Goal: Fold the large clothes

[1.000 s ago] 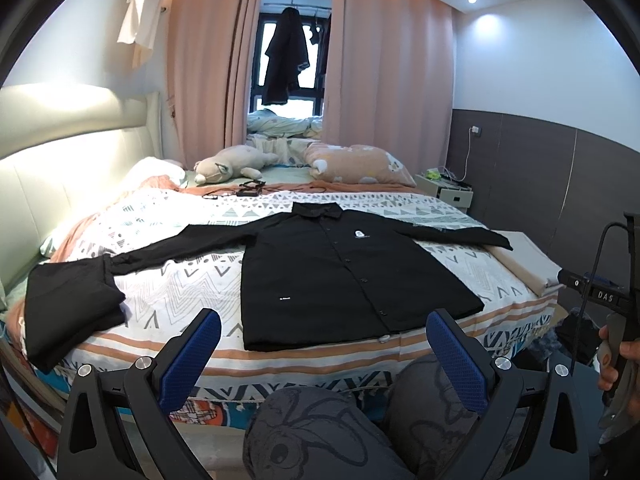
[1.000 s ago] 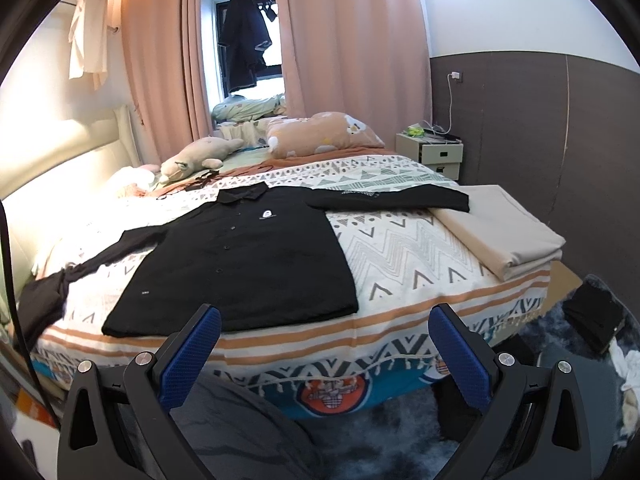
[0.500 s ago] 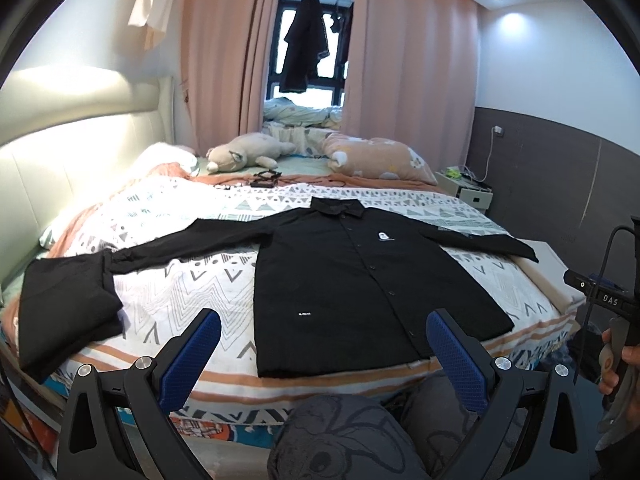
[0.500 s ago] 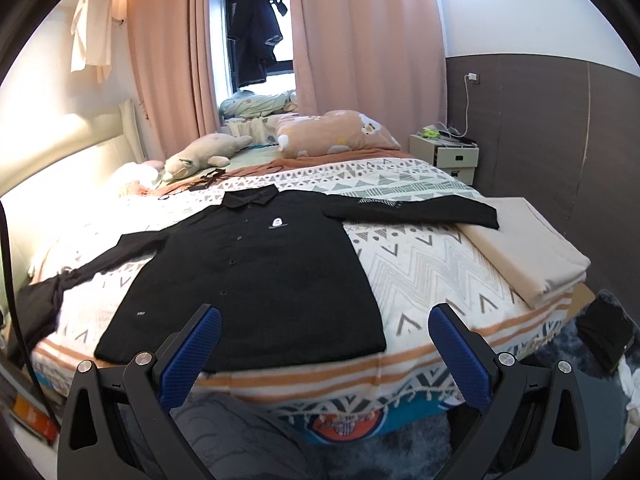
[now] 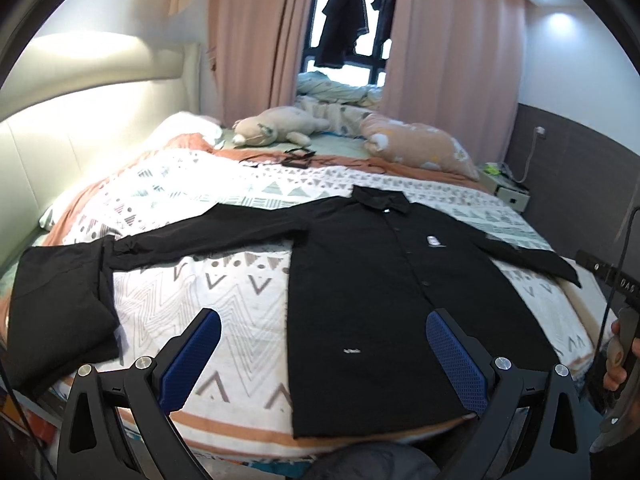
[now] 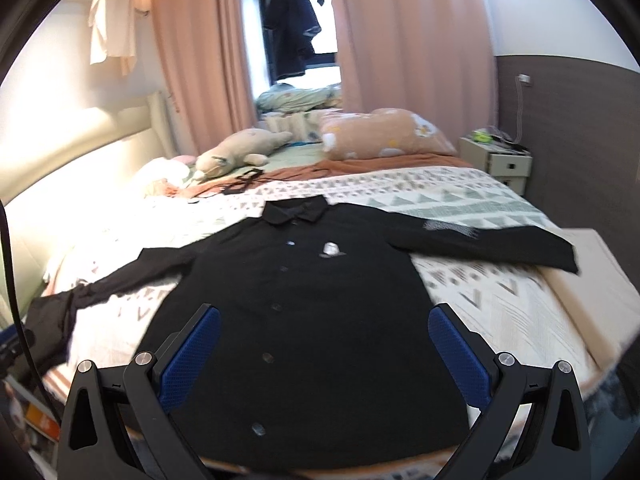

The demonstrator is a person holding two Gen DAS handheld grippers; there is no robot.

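A black long-sleeved shirt lies spread flat, front up and buttoned, on the patterned bedspread, its collar toward the far pillows and its hem at the near edge of the bed, both sleeves stretched out to the sides. No fold shows in it, so the folding of this garment looks not yet begun; everything is still to do, the sleeves to bring in and the body to double over. At the far left corner of the bed rests a second dark garment, which seems already folded into a flat stack, though the fisheye edge makes that hard to confirm, and the shirt's left cuff reaches right up to it. The left gripper hangs over the hem region with its jaws wide apart and nothing between them; the right gripper hangs likewise over the shirt's lower front, jaws apart and empty.
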